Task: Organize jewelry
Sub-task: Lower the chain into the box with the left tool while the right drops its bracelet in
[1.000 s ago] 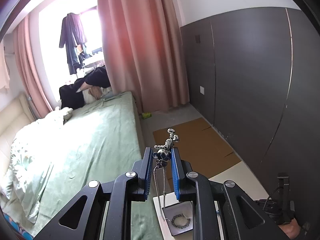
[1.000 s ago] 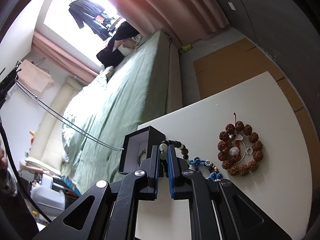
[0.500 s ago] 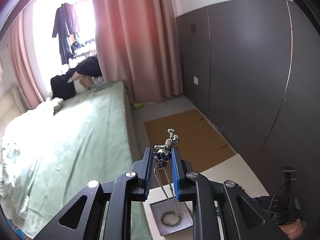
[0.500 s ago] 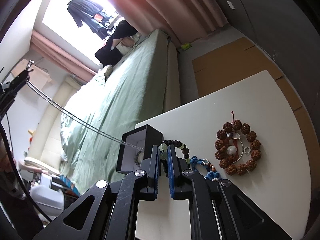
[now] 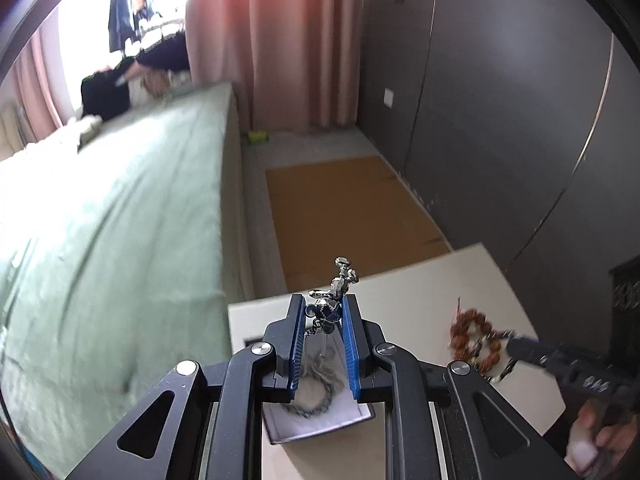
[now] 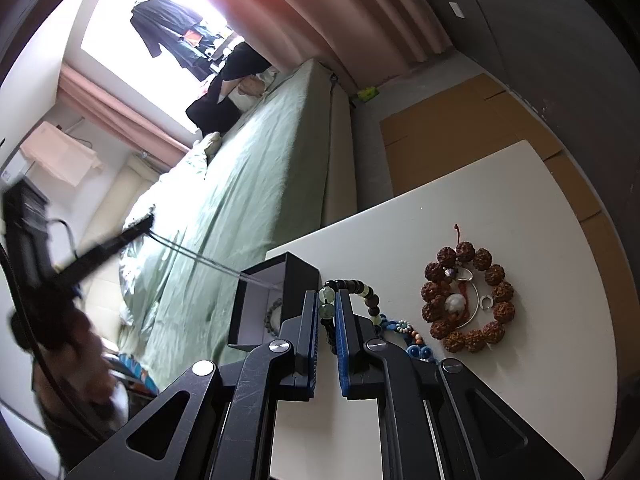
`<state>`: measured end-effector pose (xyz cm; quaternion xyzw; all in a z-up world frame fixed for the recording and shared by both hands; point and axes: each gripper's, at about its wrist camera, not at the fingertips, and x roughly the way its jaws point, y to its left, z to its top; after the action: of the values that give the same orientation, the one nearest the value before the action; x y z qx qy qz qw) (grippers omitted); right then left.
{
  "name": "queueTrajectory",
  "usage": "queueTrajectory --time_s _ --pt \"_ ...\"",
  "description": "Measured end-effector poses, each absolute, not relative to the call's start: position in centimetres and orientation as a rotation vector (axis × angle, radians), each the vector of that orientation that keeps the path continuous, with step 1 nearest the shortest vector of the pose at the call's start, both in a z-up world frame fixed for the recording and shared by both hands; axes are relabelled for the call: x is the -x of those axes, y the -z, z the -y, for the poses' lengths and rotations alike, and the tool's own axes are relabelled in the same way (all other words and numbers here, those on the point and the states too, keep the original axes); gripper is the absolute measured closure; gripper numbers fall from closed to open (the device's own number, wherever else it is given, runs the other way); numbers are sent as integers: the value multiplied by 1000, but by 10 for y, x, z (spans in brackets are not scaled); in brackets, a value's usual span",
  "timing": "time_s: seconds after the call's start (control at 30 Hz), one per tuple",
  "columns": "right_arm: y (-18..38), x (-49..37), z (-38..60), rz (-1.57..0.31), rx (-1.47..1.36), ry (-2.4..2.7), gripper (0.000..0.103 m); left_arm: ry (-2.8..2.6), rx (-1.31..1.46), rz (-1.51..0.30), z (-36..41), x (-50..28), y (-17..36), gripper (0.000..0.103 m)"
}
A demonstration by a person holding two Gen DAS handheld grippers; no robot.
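**Chain going into box, bracelet waiting**

While lowering toward the box, left gripper clamped on metal pendant, figure poking out past the fingertips. Chain hanging straight below the jaws, slack piling in the white-lined jewelry box directly under the gripper. Seen from the right wrist view as a taut line running from the left gripper down into the box. Another beaded bracelet already inside, partly seen.

Right gripper closed on a green-and-dark bead bracelet, loop draped to the right of the fingertips, just right of the box and above the counter. Blue beaded piece just right of the fingers; brown seed-bead bracelet with small silver ring farther right, on the counter.

Risks, judged:
- Chain catching on box wall or draping over rim if released off-centre; pendant then likely to drag it out.
- Chain tangling with the bracelet already inside.
- Light box tipping or sliding if nudged, sitting near counter edge beside the bed.
- Right gripper's bracelet crowding the box mouth if brought in too early.
- Left view blurred, so exact chain landing unclear.
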<state>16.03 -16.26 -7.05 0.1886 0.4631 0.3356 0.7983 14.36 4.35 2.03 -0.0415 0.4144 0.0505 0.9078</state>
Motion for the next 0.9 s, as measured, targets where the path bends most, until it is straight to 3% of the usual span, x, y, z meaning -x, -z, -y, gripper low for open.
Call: queueTrajectory --time_s 0.33,0.37,0.47,0.5,0.9 --pt "69 -157 151 -986 -401 -754 93 -88 223 -887 -53 -149 41 82" --pt "68 -157 149 -986 -402 -758 93 -79 249 -882 -56 -149 44 74" --pt "68 -157 142 -986 -410 -773 93 -89 342 -806 -66 -139 48 24" --pt "68 -157 138 -985 -412 -784 93 -96 357 -769 -70 -133 47 19" --pt "71 -154 73 -963 -412 -904 93 -170 428 -680 -120 -105 34 19"
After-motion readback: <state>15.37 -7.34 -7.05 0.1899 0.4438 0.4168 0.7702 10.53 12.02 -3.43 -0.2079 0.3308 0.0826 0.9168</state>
